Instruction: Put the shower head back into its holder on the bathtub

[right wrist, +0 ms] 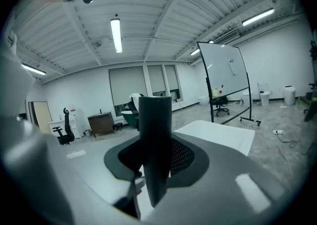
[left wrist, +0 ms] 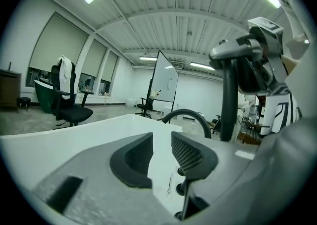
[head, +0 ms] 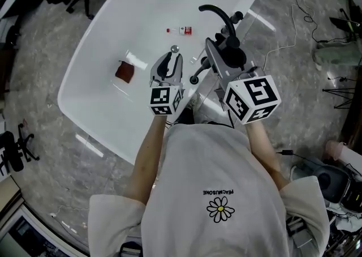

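White bathtub point(head: 102, 52) fills the floor in front of the person, who stands at its near long edge by the black faucet point(head: 218, 12). The right gripper point(right wrist: 156, 158) is clamped on the shower head point(right wrist: 154, 140), a dark stick-shaped one whose handle stands about upright between the jaws with its narrower end pointing down. It is held in the air near the faucet, above that near edge of the tub. The left gripper point(left wrist: 161, 157) hangs beside it over the tub with its jaws partly apart and nothing between them; only the white tub shows through the gap. A small reddish-brown thing point(head: 124, 72) lies on the tub bottom, well apart from all this. As I read it, the step in hand is carrying the shower head to its holder, and it is not seated yet. I cannot pick out the holder itself; a few dark knobs point(left wrist: 181, 172) sit on the rim beside the faucet, so it is probably among them. The next move calls for lining the narrow end up over the socket, lowering it straight, and only then letting the right jaws go.
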The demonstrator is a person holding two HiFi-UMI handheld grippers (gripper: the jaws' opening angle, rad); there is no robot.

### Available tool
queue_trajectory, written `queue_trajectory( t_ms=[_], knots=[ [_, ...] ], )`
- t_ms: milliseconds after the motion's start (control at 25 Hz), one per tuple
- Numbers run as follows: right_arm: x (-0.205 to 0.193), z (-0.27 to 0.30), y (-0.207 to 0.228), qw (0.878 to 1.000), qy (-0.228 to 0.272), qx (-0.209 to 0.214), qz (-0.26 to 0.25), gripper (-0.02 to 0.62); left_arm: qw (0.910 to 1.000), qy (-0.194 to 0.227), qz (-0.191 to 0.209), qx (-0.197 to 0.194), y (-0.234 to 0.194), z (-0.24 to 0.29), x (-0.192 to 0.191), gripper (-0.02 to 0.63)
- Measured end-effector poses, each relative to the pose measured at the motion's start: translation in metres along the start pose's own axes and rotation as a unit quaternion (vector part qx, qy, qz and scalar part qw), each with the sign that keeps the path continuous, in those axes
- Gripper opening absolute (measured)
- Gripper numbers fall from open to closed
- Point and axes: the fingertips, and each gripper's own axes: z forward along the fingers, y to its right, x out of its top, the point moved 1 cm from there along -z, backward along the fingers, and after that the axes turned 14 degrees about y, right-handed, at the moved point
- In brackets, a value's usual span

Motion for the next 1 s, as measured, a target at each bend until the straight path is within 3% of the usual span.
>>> queue_trajectory(
  t_ms=[280, 720, 1000],
  knots=[
    [-0.082, 0.007, 0.011, 0.998, -0.056, 0.008, 0.02, 0.107, 0.9997, -0.008, 0.001, 0.021, -0.002, 0.007, -0.006, 0.097],
    [-0.216, 0.011, 0.023, 0.989, -0.144, 0.0, 0.033, 0.107, 0.996, -0.06, -0.021, 0.063, -0.015, -0.016, -0.049, 0.074],
    [-0.261, 0.007, 0.029, 0.985, -0.172, -0.021, 0.025, 0.107, 0.9925, -0.102, -0.021, 0.063, -0.027, -0.041, -0.081, 0.072]
  ],
)
